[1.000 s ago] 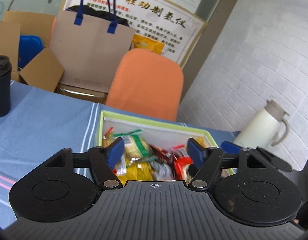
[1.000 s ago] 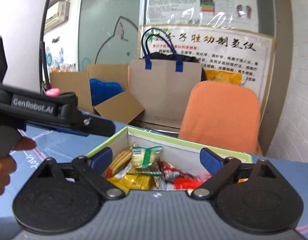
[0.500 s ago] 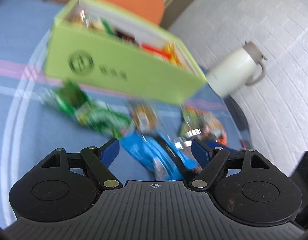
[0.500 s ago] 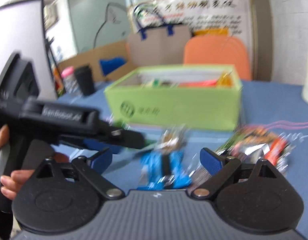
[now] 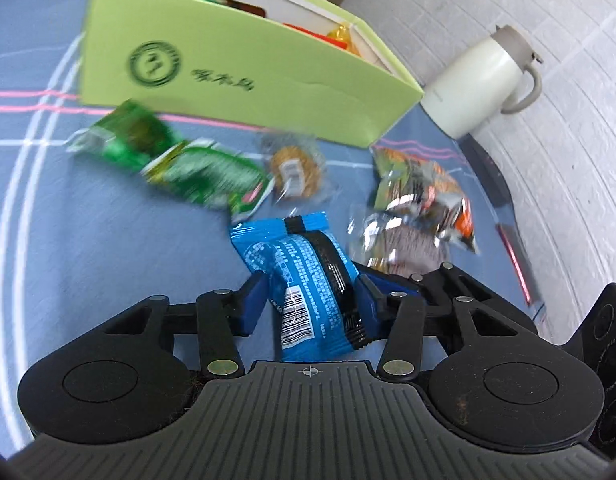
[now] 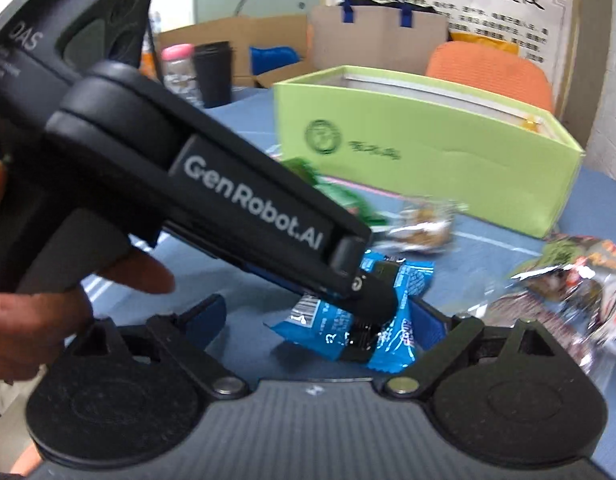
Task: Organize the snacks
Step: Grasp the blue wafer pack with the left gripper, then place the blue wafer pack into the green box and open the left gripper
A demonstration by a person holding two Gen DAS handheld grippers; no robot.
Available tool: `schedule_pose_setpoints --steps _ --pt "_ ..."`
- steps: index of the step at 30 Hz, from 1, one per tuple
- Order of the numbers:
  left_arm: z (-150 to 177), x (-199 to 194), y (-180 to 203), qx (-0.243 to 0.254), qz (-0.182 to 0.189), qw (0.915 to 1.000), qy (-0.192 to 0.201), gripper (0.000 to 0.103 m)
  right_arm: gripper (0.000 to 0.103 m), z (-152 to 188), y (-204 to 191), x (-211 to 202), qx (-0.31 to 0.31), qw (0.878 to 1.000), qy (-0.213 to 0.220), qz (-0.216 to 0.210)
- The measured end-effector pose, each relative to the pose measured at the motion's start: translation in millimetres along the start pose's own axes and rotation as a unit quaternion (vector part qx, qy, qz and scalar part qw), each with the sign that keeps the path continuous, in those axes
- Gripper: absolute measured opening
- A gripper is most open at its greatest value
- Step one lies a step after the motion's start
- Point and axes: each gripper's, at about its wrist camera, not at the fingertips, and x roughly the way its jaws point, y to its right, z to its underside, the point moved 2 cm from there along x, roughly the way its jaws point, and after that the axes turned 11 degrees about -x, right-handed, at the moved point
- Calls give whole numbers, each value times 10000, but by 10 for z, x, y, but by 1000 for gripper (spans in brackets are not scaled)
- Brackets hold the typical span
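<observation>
— Lying on the blue tablecloth (image 5: 107,264) in front of the green box (image 5: 243,76), the blue snack packet (image 5: 303,276) is the nearest thing to both grippers. Do you see who has it?

— The left gripper (image 5: 310,304) has it between its blue pads (image 5: 251,304); the jaws are closing, and both pads seem to meet the wrapper's sides, barcode face up. From the right wrist view the same packet (image 6: 344,324) sits under the black nose of the left tool.

— And the right gripper (image 6: 320,320)?

— Spread wide, with nothing gripped. The packet lies between its fingers without either pad on it. A person's hand (image 6: 39,300) shows at the left edge of that view, on the left tool's handle.

— What else lies in front of the box?

— Loose snacks, all on the cloth. Two green packets (image 5: 175,156) lie just in front of the box's printed wall, overlapping each other. A clear-wrapped round biscuit (image 5: 293,168) is beside them, also close to that wall. Off the box's right corner sits a heap of silver and orange wrappers (image 5: 420,208), near the blue packet but apart from it.

— Inside the box?

— Some wrappers show over the rim; I cannot tell which kinds. Beyond the box's right corner a white flask (image 5: 480,80) stands by the brick wall. Behind the box is an orange chair (image 6: 492,76), and to its left a black cup (image 6: 213,74).
</observation>
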Motion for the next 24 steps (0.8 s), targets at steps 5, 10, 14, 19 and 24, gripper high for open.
schedule_pose_setpoints --steps 5,10,14,19,24 --pt "312 -307 -180 -58 -46 9997 246 35 95 154 -384 -79 -122 9999 69 10" --pt "393 -404 -138 161 -156 9987 455 61 97 161 -424 -109 113 9995 21 290" --pt "400 -459 -60 456 -142 9967 655 63 97 191 -372 -135 360 9988 57 323" --pt "408 -310 -102 443 -214 9980 395 33 92 166 -446 -78 153 9992 176 324" --pt "401 -386 -79 358 -391 9965 653 18 76 70 -370 -209 142 9987 298 377"
